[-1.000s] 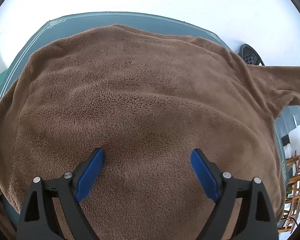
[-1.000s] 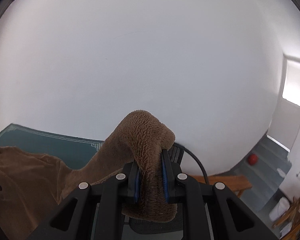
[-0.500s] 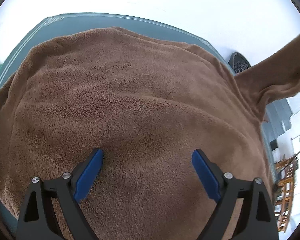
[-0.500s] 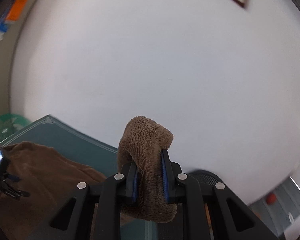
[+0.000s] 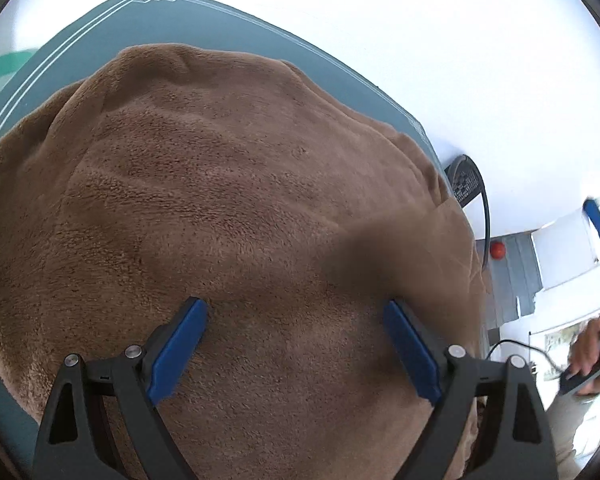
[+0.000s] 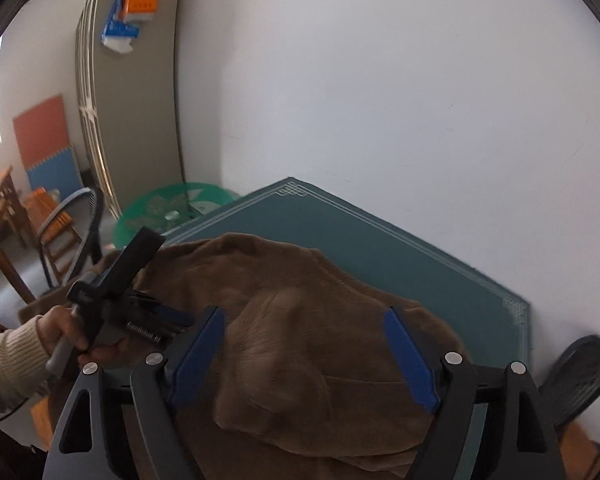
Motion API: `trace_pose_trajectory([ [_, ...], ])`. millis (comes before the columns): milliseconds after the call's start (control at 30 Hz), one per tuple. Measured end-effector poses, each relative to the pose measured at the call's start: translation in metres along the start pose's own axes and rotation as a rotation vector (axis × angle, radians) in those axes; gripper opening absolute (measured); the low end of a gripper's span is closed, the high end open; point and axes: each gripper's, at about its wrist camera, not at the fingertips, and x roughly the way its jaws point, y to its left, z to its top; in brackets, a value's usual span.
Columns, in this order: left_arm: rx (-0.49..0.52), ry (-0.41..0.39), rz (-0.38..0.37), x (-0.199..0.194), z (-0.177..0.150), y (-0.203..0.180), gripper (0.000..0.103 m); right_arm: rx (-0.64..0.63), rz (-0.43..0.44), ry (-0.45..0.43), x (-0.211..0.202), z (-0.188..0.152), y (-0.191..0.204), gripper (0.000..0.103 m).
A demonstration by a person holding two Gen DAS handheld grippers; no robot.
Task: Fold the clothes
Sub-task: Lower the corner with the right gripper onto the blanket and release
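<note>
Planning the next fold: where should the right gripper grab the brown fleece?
Probably the folded flap's loose edge on the fleece, from the near side: it lies raised and bunched just below the open right gripper. The rest lies flat on the table.

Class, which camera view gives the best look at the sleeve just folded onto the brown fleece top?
The right wrist view: the folded sleeve lies sharp and whole between the open right tongs. In the left wrist view the sleeve is a motion-blurred patch.

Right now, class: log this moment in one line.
right hand-held gripper: just opened, empty | left hand-held gripper: open | fuzzy brown fleece garment: on teal table
</note>
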Motion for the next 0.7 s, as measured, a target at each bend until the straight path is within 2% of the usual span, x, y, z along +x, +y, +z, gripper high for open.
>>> trace_pose_trajectory([
  [167,-0.034,0.011,-0.025,-0.005,-0.002,0.003,0.093,0.232,0.109,-0.003,0.006,-0.020,-0.053,0.084],
  [400,-0.082,0.028,-0.120,-0.013,-0.004,-0.006,0.093,0.344,0.029,0.067,0.015,-0.068,-0.076,0.084],
  [467,-0.072,0.037,-0.139,-0.015,-0.004,-0.017,0.093,0.333,-0.026,0.102,0.019,-0.081,-0.078,0.084],
  [567,-0.053,0.032,-0.121,-0.019,-0.006,-0.031,0.093,0.283,-0.130,0.152,0.026,-0.086,-0.075,0.084],
  [700,-0.057,0.019,-0.103,-0.026,-0.011,-0.032,0.093,0.194,-0.174,0.192,0.051,-0.075,-0.057,0.084],
])
